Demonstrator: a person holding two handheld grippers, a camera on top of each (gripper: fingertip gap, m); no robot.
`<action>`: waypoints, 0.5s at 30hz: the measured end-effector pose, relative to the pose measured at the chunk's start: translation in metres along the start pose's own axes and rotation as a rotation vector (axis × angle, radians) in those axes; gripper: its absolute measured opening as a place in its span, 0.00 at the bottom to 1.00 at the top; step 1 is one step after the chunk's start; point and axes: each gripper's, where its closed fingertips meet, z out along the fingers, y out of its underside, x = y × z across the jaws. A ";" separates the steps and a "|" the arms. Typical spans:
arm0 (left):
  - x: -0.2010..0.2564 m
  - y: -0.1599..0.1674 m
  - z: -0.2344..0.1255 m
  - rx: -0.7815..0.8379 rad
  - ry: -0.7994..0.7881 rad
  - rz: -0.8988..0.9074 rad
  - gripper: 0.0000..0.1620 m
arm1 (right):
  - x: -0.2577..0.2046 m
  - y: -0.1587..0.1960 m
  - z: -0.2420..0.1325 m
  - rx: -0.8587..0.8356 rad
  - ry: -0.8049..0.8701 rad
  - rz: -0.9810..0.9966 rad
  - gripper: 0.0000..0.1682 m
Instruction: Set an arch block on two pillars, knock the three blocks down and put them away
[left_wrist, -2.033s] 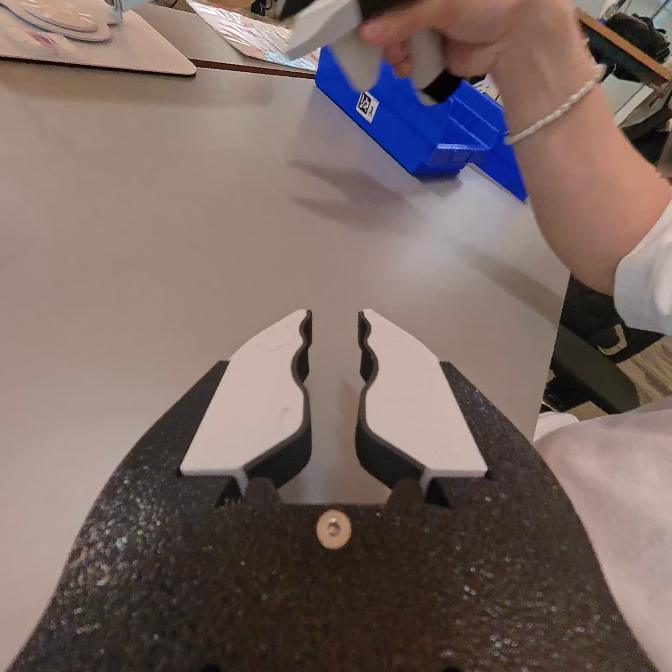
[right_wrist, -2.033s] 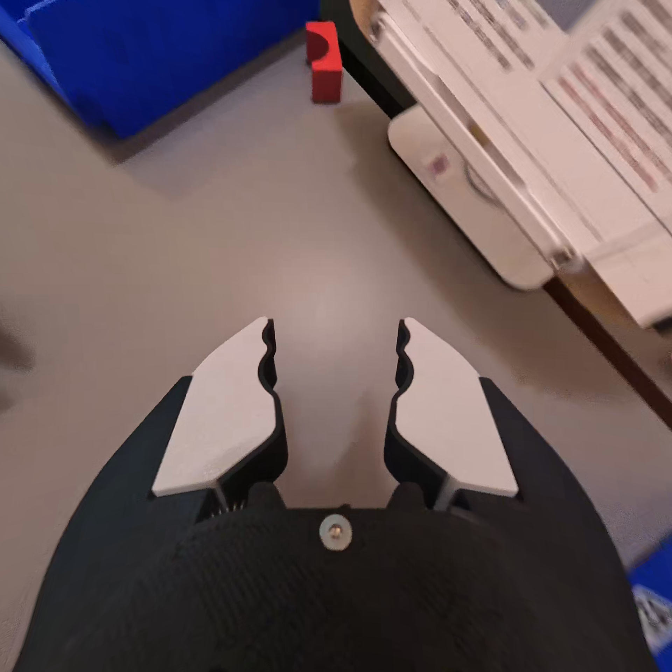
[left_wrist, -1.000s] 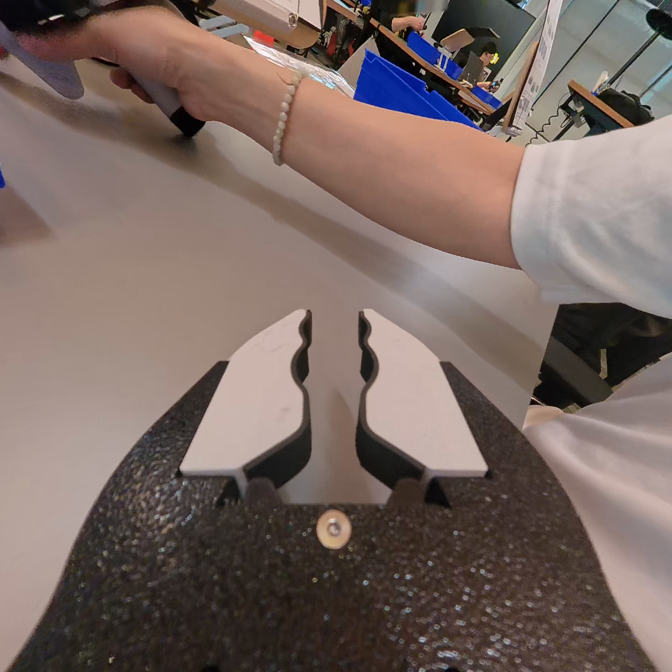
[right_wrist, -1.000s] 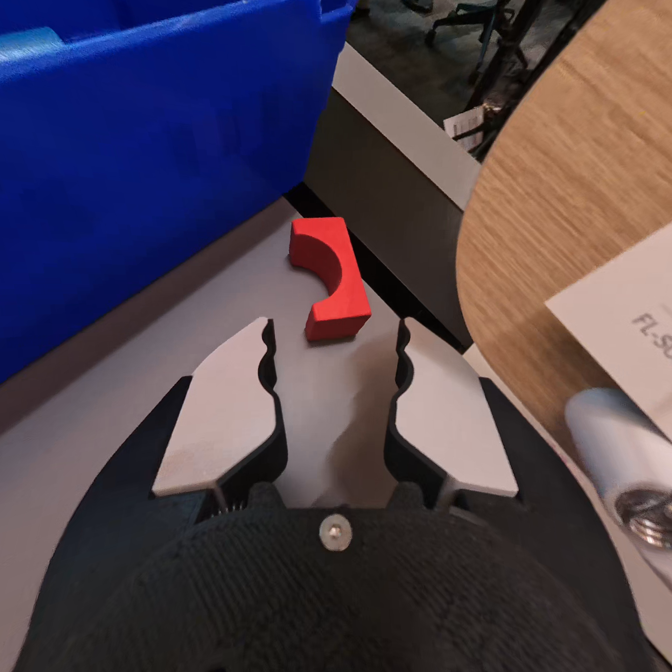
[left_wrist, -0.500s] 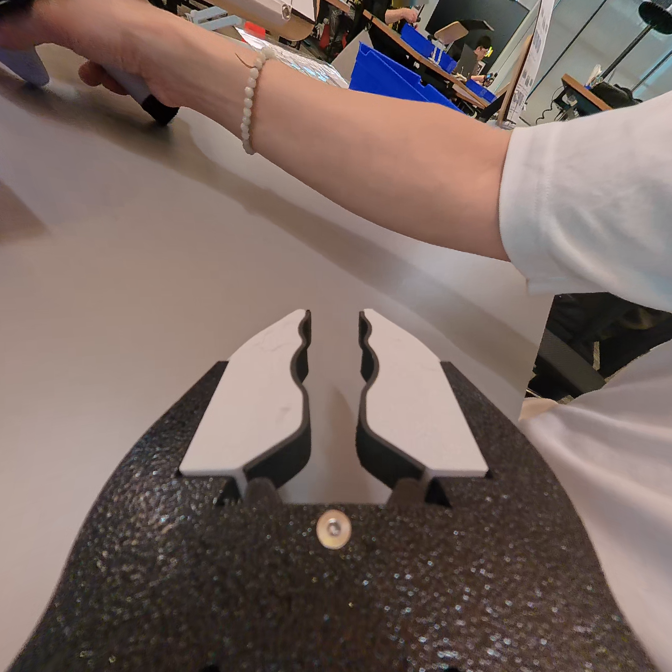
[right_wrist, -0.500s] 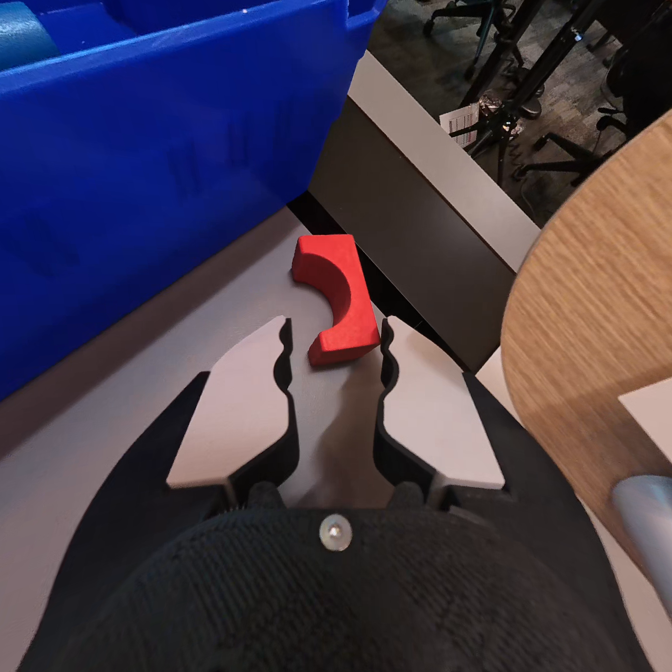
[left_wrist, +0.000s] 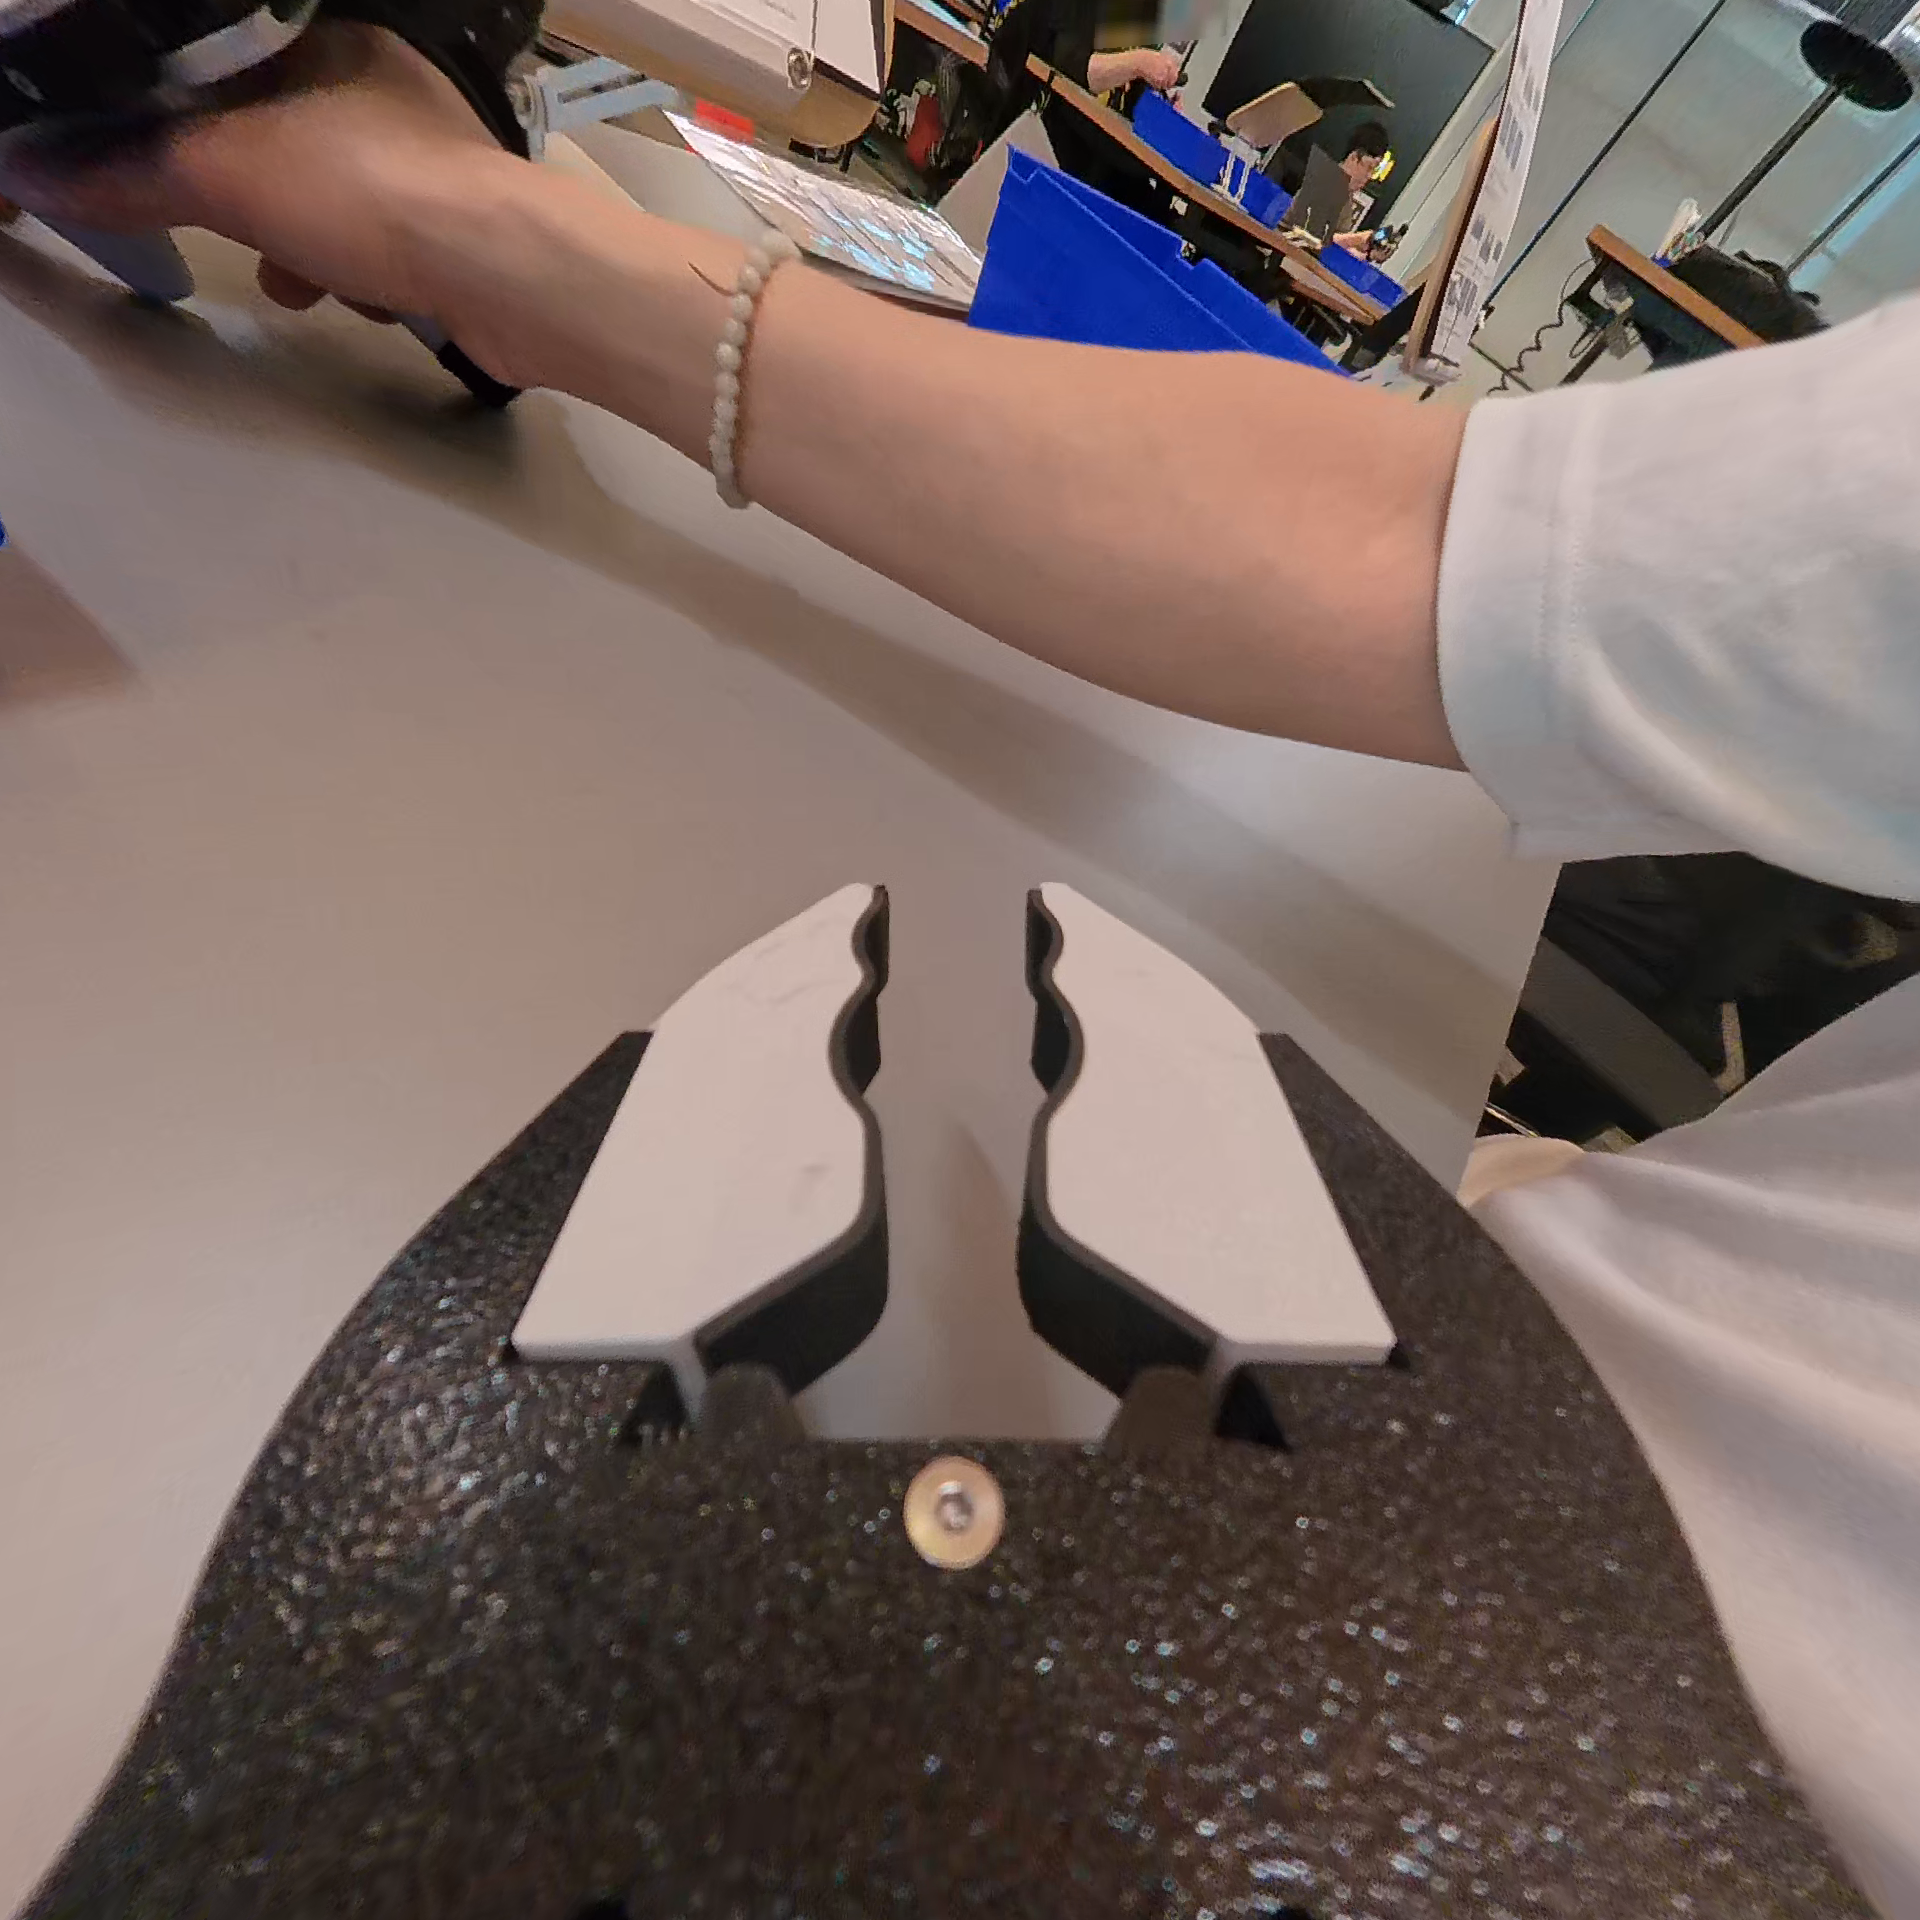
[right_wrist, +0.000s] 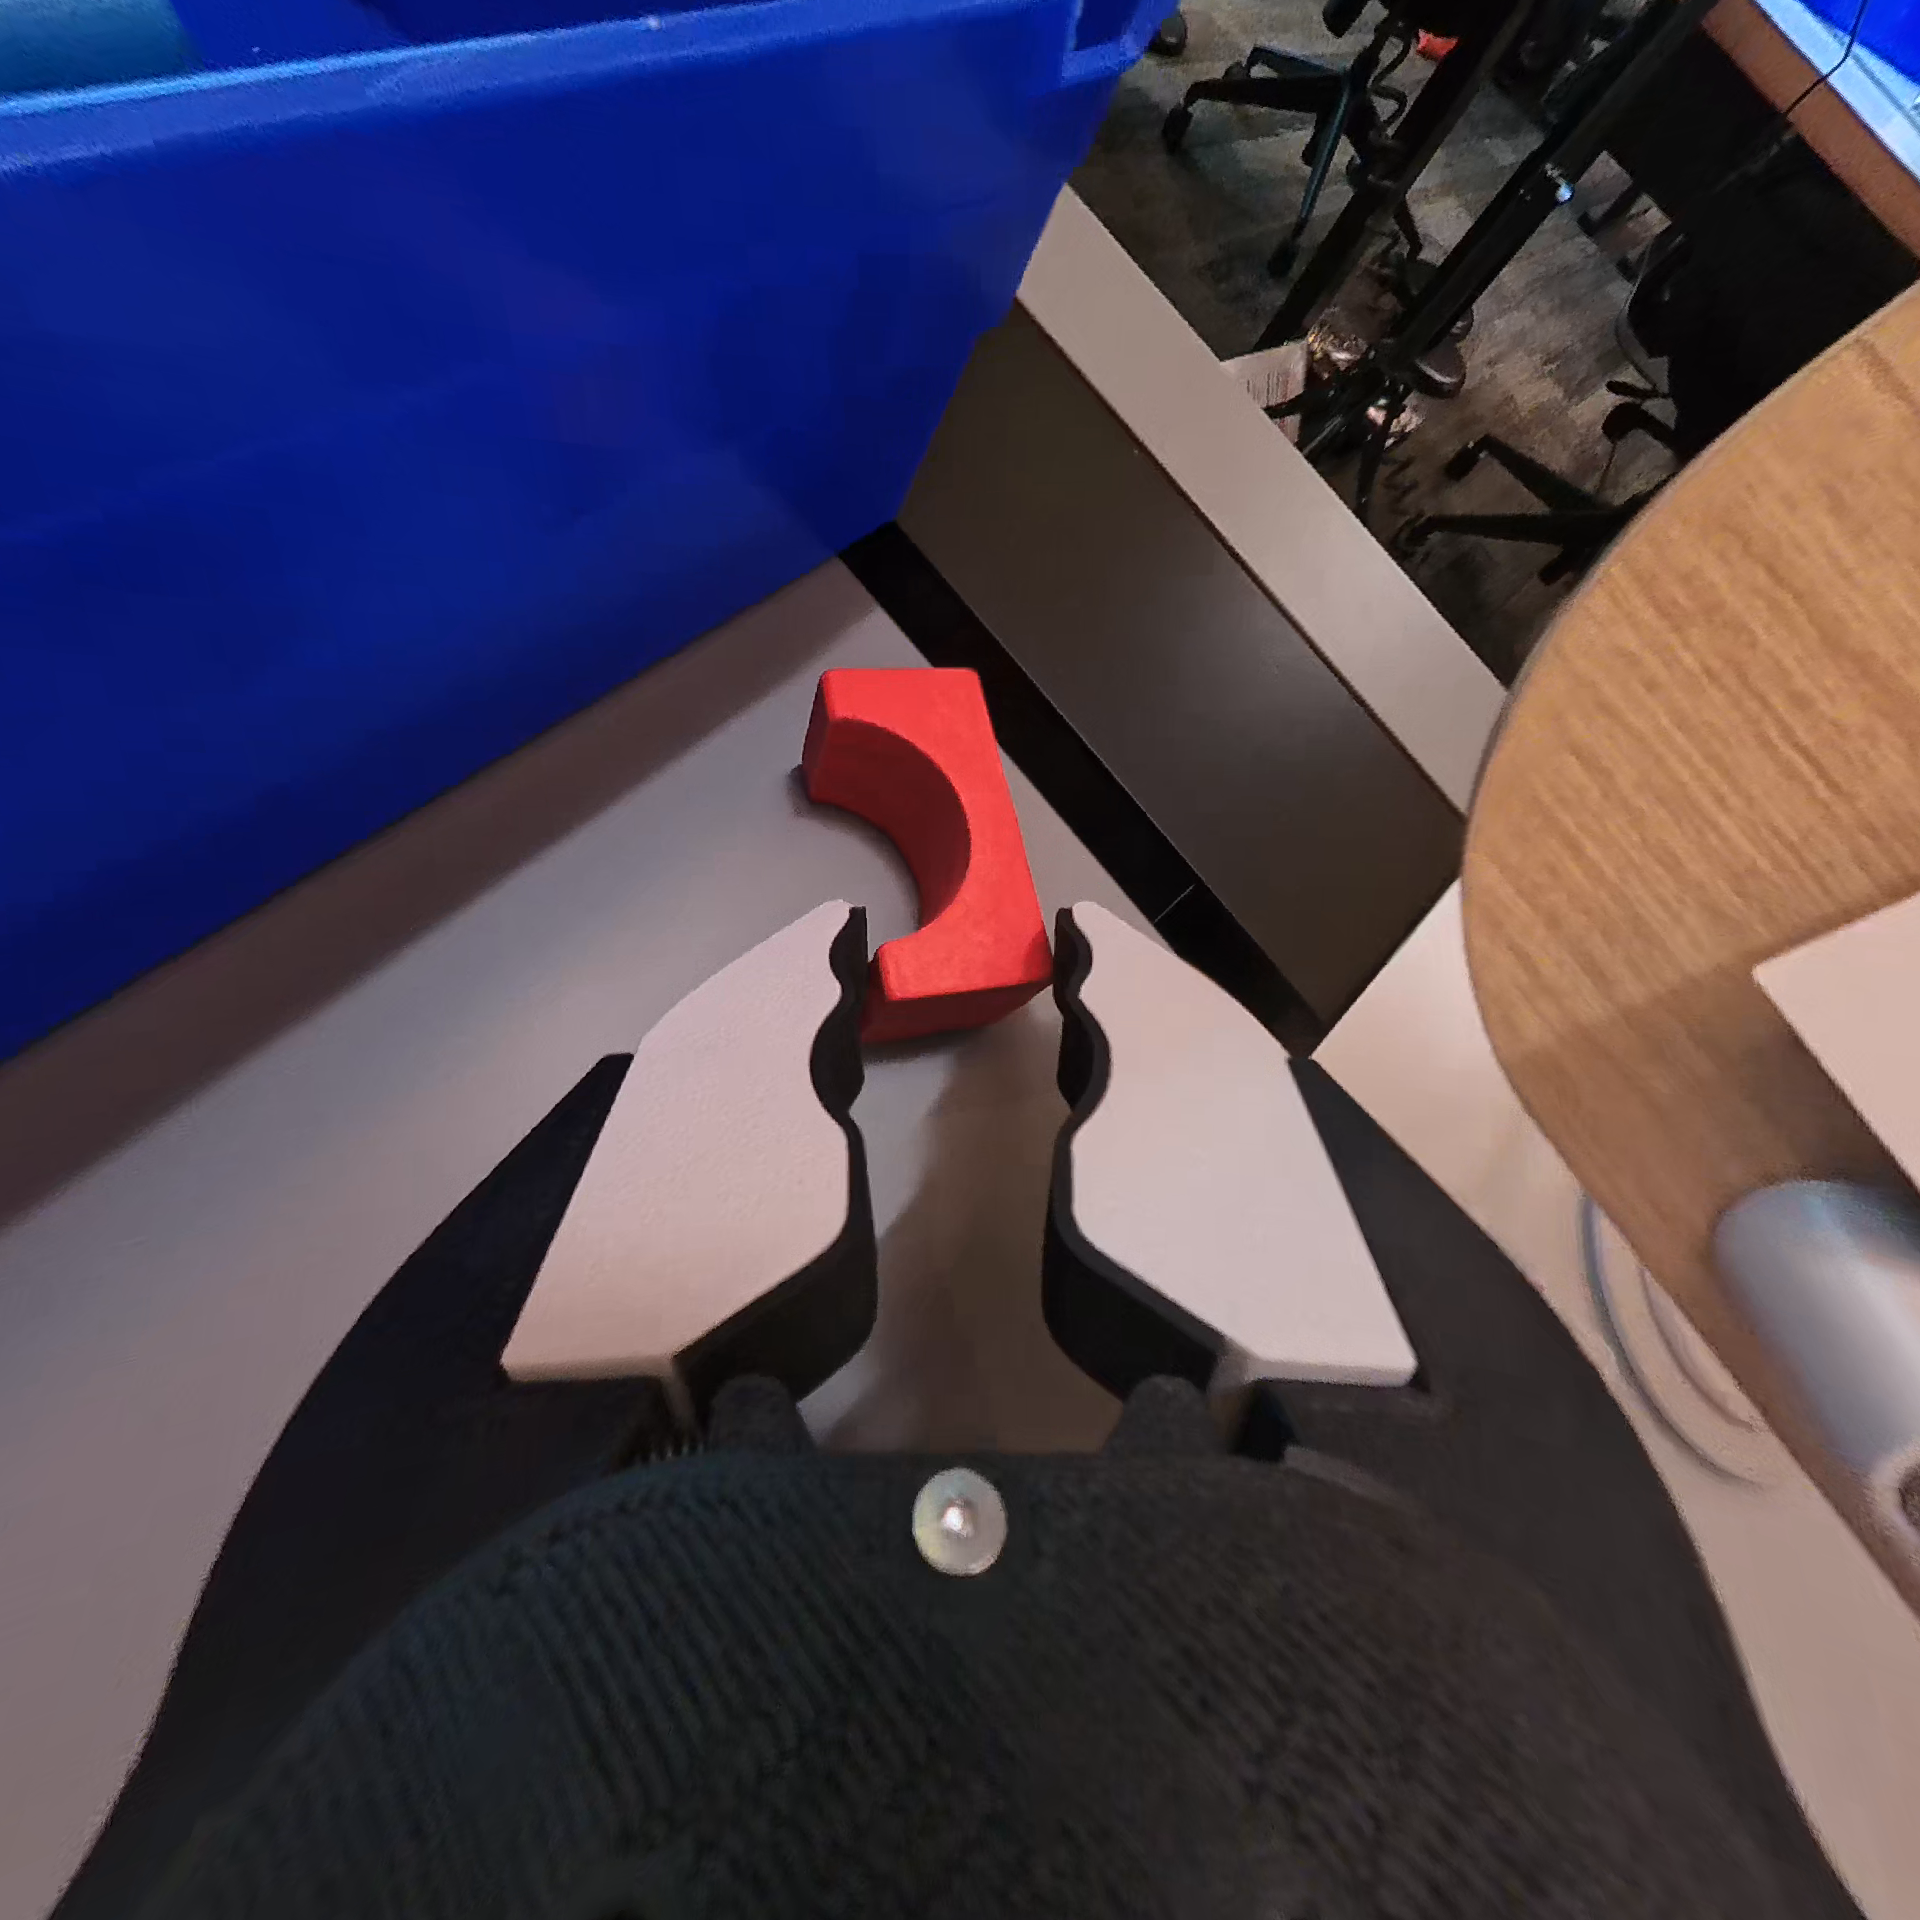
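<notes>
A red arch-shaped block lies on the grey table beside the wall of a blue bin. My right gripper is shut on the block's near end, with a fingertip pressed against each side. The block still rests on the table near its far edge. My left gripper hovers low over the bare grey table, its jaws a narrow gap apart with nothing between them. In the left wrist view, a person's forearm with a bead bracelet reaches across to the far left.
A round wooden board with a white sheet lies right of the block, and a grey metal cylinder is near it. A dark gap runs behind the block. Another blue bin stands far back. My hands' fingertips stand some 40 cm from each other.
My right gripper moved in on the red block and its jaws narrowed from wide open until the tips closed on the block's near end. My left gripper kept the same narrow gap.
</notes>
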 end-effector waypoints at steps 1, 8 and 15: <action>0.000 0.000 -0.001 0.002 -0.002 -0.001 0.15 | -0.002 0.001 -0.003 0.002 0.002 -0.016 0.21; -0.001 -0.002 -0.003 0.010 -0.008 -0.002 0.15 | -0.009 -0.012 -0.040 0.097 0.039 -0.103 0.20; 0.003 -0.002 0.002 0.006 0.001 -0.002 0.15 | -0.008 -0.021 -0.085 0.198 0.010 -0.106 0.20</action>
